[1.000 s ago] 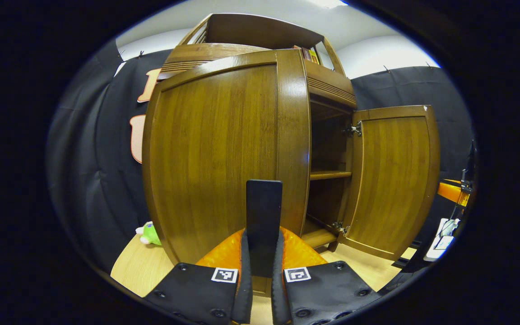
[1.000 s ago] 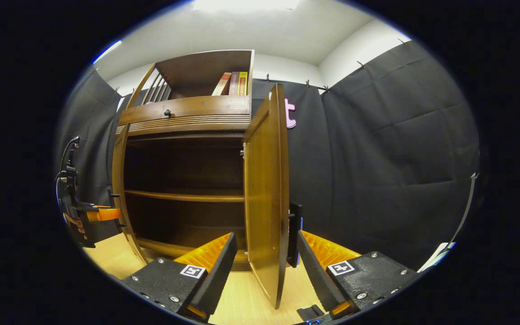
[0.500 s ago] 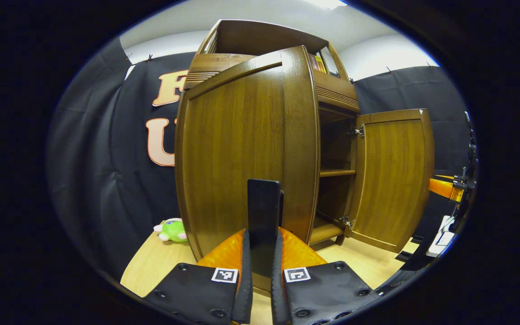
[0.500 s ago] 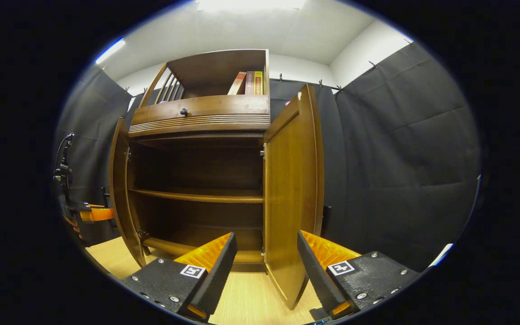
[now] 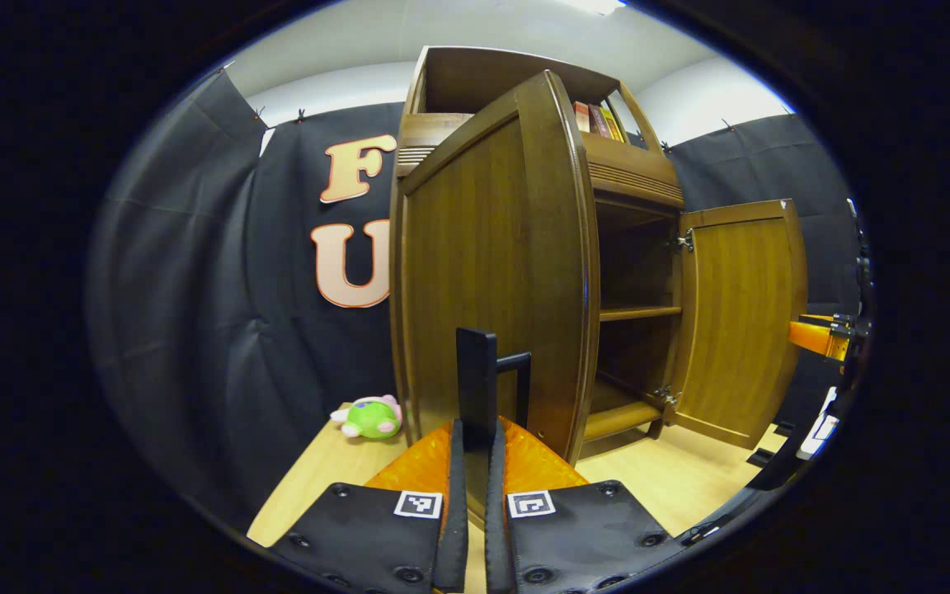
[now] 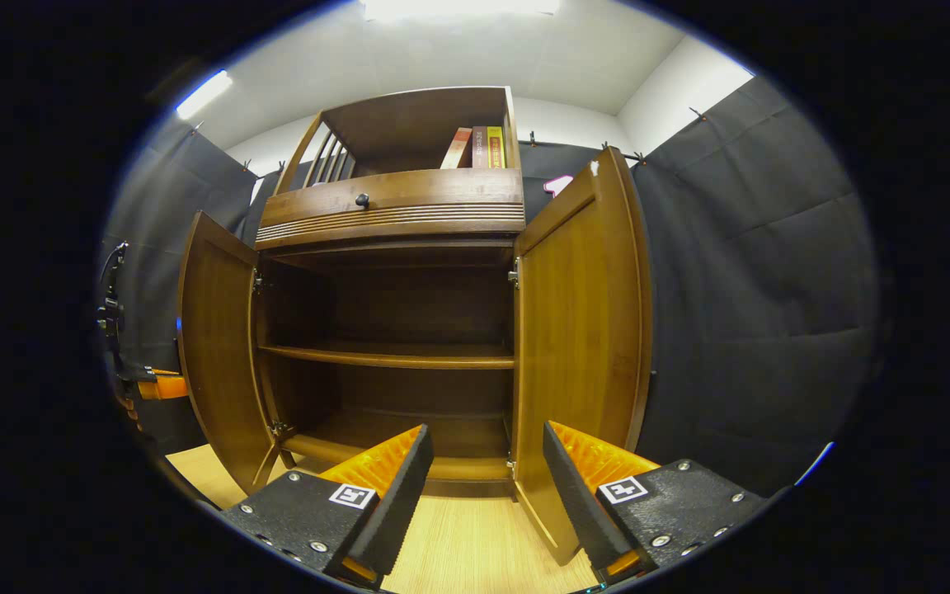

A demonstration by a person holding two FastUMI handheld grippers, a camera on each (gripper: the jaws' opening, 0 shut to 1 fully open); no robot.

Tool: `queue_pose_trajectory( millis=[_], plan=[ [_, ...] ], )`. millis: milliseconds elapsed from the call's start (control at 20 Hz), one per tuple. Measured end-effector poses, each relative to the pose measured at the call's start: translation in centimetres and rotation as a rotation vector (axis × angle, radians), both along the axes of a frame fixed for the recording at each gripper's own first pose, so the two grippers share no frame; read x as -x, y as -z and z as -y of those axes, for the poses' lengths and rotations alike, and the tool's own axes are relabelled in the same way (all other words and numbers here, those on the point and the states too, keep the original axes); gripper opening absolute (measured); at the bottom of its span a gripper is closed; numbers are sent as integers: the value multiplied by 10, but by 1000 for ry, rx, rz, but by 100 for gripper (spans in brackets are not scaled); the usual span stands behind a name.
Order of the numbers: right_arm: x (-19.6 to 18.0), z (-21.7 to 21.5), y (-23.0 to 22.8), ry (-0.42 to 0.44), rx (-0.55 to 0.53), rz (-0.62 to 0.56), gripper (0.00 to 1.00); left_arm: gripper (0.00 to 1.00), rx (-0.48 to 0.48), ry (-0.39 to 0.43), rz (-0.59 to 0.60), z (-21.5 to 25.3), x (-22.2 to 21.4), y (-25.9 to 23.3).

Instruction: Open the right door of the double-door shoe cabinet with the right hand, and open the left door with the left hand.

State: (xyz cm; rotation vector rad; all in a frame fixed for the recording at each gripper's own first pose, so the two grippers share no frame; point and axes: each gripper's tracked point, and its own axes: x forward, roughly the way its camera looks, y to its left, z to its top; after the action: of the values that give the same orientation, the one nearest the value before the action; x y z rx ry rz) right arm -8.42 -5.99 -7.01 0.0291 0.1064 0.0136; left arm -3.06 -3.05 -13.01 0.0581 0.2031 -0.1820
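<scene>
Since a second ago you have swung the left door (image 5: pixel 491 280) much farther out, and your right gripper (image 6: pixel 487 478) has come off the right door (image 6: pixel 582 346), which now stands wide open.

In the left gripper view, your left gripper (image 5: pixel 473 495) has its fingers drawn almost together around the black door handle (image 5: pixel 479 388); both pads look pressed on it, though the contact itself is hard to make out from this angle. The left door stands edge-on ahead of you, with the shoe cabinet (image 5: pixel 632 272) open behind it and a green plush toy (image 5: pixel 369 417) on the floor beside the door's far face.

In the right gripper view, your right gripper holds nothing, its fingers spread well apart, pointing at the foot of the right door. Both doors hang open, showing the shelf (image 6: pixel 392 356). Books (image 6: pixel 479 148) stand in the top compartment. Your left gripper shows at the far left edge, beyond the left door.
</scene>
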Motion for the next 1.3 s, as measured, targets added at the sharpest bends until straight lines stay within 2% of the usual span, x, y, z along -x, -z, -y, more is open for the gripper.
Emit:
queue_pose_trajectory(
  millis=[100, 150, 300, 750, 1150, 1300],
  plan=[
    [-1, -8, -1, -17, -3, 3, 83, 14, -3, -41, -1, -20, 5, -4],
    [-2, -11, -1, -26, -4, 3, 83, 9, -3, -59, 8, -31, 3, -4],
    [-4, -20, -1, -46, -8, 4, 83, 8, 4, -94, 0, -54, 6, -4],
    [-8, -30, 2, -63, -22, -4, 83, 8, 16, -67, -17, -69, 4, -4],
    [-13, -45, 7, -85, -24, -14, 83, 8, 21, -125, -2, -120, 5, -13],
    [-15, -49, 7, -90, -32, -16, 83, 8, 49, -127, -10, -123, 17, -15]
  ],
)
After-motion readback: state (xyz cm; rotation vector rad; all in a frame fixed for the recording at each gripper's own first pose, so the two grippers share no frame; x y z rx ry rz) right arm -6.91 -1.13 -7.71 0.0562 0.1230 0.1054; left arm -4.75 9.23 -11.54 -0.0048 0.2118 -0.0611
